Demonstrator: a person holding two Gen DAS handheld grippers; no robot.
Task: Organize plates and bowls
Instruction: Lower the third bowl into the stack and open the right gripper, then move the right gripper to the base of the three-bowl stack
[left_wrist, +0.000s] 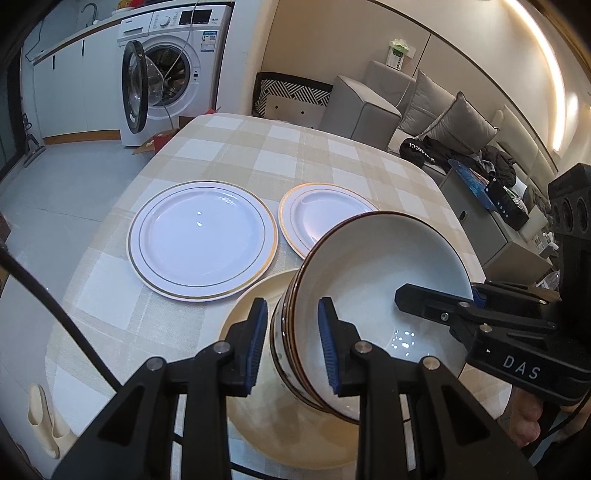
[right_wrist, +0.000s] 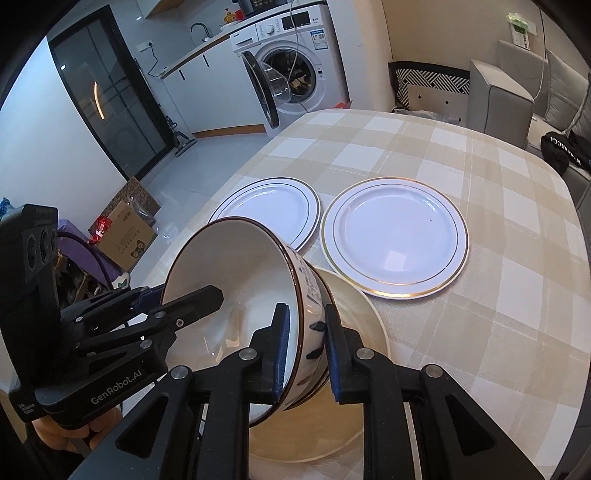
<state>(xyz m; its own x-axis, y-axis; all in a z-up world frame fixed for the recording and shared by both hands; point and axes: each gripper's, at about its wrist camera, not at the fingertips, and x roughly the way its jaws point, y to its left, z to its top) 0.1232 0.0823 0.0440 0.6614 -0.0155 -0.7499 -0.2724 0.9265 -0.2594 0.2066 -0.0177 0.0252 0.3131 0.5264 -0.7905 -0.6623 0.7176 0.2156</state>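
Observation:
A stack of nested white bowls (left_wrist: 369, 295) with dark rims is held tilted over a cream plate (left_wrist: 258, 417). My left gripper (left_wrist: 291, 343) is shut on the stack's left rim. My right gripper (right_wrist: 304, 350) is shut on the stack's (right_wrist: 229, 295) opposite rim, and it shows in the left wrist view (left_wrist: 436, 301) at the right. Two white gold-rimmed plates lie flat on the checked tablecloth: a large plate (left_wrist: 201, 240) on the left and a smaller plate (left_wrist: 317, 218) beside it. In the right wrist view the large plate (right_wrist: 273, 206) and the smaller plate (right_wrist: 395, 236) lie beyond the cream plate (right_wrist: 351, 314).
The checked table (left_wrist: 332, 155) extends behind the plates. A washing machine (left_wrist: 173, 70) with its door open stands beyond the table's far left. A grey sofa (left_wrist: 443, 118) with cushions and dark clothes is at the right. Cardboard boxes (right_wrist: 127, 229) sit on the floor.

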